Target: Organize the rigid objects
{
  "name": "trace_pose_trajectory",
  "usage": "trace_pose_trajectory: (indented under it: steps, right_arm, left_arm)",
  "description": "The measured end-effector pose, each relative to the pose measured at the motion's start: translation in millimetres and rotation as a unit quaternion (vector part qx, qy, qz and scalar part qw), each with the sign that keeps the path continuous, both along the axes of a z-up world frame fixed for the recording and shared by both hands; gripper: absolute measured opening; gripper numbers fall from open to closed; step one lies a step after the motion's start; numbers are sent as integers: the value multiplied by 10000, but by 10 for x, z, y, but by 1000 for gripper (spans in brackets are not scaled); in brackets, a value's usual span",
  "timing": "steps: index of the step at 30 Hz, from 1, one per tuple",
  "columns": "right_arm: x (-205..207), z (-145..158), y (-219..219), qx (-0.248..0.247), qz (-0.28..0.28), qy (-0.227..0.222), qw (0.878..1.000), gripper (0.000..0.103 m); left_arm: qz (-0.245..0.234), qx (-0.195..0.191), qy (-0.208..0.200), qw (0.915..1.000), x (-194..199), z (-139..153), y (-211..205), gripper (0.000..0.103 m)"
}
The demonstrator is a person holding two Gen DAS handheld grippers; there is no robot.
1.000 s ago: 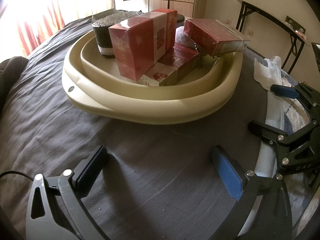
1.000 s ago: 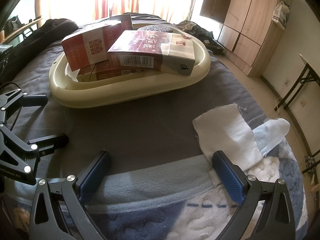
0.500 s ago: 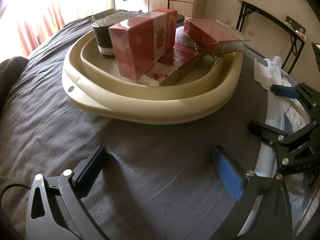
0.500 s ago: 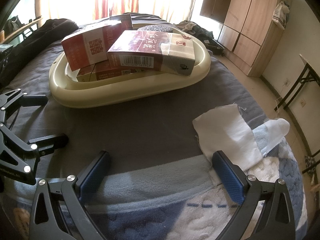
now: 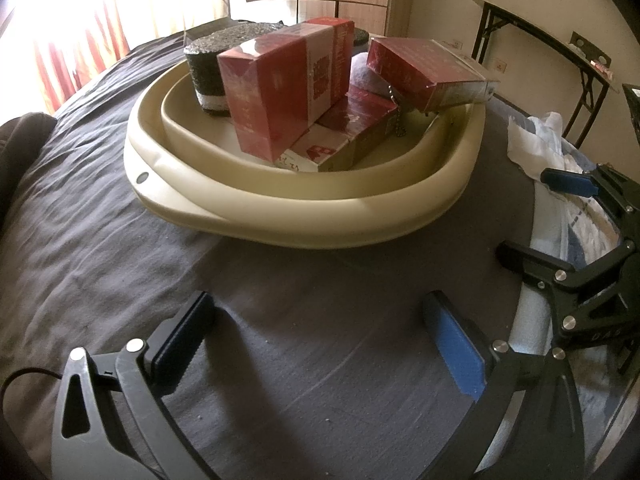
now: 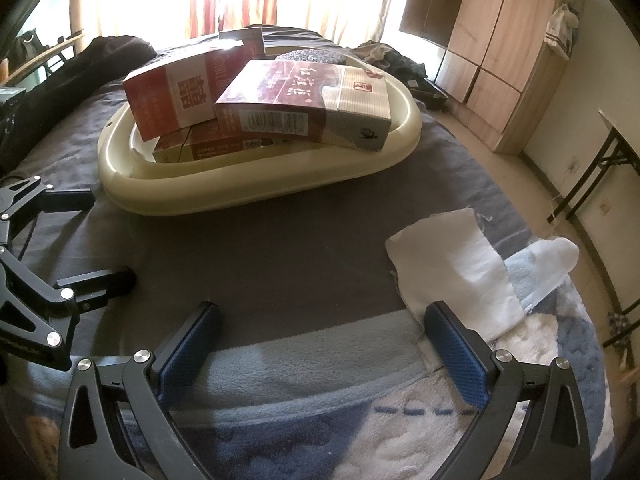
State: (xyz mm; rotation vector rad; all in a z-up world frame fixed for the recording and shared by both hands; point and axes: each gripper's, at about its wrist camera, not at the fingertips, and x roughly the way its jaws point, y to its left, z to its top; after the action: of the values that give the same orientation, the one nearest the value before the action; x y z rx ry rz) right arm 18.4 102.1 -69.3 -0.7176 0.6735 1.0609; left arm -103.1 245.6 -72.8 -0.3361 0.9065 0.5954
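A cream plastic basin (image 5: 304,216) (image 6: 256,196) sits on a bed with a dark grey sheet. It holds several red boxes: one upright (image 5: 280,88) (image 6: 180,92), one resting on the rim (image 5: 424,72) (image 6: 308,100), one flat beneath (image 5: 344,132). A dark round sponge-like block (image 5: 212,64) (image 6: 312,56) stands at the back. My left gripper (image 5: 316,328) is open and empty over the sheet, short of the basin. My right gripper (image 6: 320,340) is open and empty over a blue towel edge.
A white cloth (image 6: 452,264) (image 5: 532,144) lies right of the basin on a blue and white towel (image 6: 360,420). Each gripper shows in the other's view, the right one (image 5: 580,240) and the left one (image 6: 44,264). A wardrobe (image 6: 492,40) and a black folding table (image 5: 552,40) stand beyond the bed.
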Motion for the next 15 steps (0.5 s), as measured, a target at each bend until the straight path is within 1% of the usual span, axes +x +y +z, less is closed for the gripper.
trace_pose_trajectory:
  steps: [4, 5, 15]
  right_arm:
    - [-8, -1, 15, 2, 1, 9, 10000, 103]
    - [-66, 9, -27, 3, 3, -5, 10000, 103]
    - [-50, -4, -1, 7, 3, 13, 10000, 103]
  left_arm:
    - [8, 6, 13, 10000, -6, 10, -18, 103]
    - [8, 2, 10, 10000, -5, 15, -15, 103]
    - [5, 8, 9, 10000, -72, 21, -11, 103]
